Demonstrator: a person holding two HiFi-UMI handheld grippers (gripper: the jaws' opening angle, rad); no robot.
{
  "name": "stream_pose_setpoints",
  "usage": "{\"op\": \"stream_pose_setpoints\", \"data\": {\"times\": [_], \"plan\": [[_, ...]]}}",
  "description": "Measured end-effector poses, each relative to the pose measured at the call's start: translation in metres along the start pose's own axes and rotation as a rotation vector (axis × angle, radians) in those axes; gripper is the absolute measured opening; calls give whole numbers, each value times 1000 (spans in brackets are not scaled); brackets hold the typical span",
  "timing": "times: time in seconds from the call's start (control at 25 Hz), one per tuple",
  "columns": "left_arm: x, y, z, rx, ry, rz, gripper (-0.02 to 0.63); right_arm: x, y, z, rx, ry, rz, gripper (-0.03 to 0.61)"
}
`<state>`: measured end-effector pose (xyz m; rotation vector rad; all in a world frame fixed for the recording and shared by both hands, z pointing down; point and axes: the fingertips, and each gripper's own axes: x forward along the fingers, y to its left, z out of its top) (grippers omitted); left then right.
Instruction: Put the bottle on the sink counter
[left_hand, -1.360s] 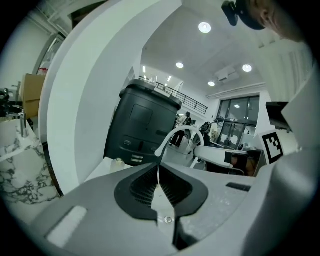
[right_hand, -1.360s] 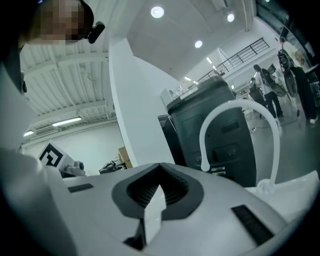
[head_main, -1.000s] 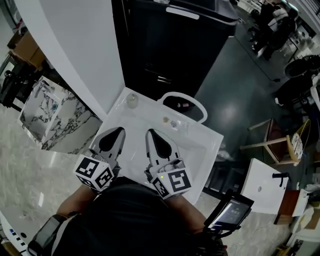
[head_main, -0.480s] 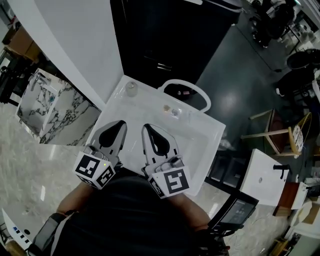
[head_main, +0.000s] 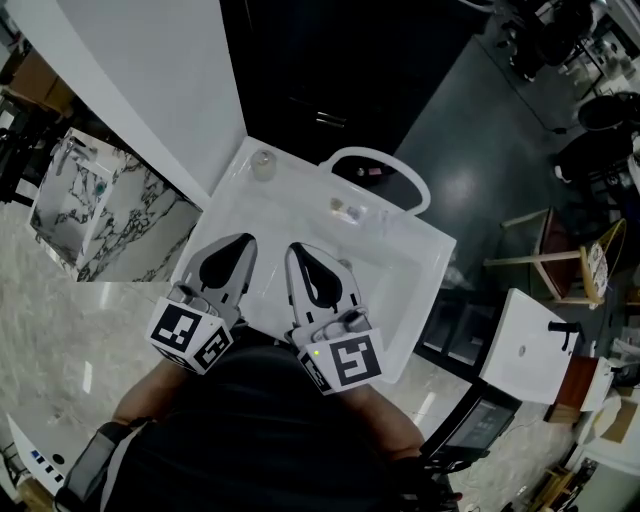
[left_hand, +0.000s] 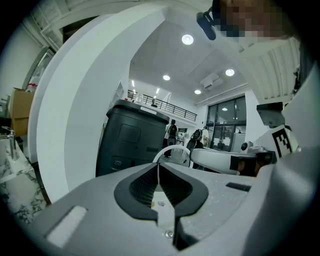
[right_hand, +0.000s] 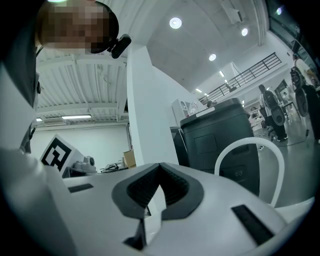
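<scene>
White ceramic sink counter fills the middle of the head view, with a white arched faucet on its far side. A small clear round container, probably the bottle, stands on the counter's far left corner, well apart from both grippers. The left gripper and right gripper hover over the near edge, each with jaws pressed together on nothing. If that is the bottle, the placing looks done and only drawing back is left.
</scene>
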<state>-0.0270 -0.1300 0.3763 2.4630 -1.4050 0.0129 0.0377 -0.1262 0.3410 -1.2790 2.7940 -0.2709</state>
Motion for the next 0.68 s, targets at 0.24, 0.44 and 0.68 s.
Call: {"op": "stream_pose_setpoints", "data": {"times": [0.24,0.44,0.68], "plan": [[3,8,-7,-12,17,-5,11,6,-2,-9,13,17,-15,-5],[7,12,-8,-19,29,-13,11,9,-5,-12,22,25,-29,-5],[14,21,-11,-22,33,-18,11,17,-10,-16,30,30,-39,-5]]}}
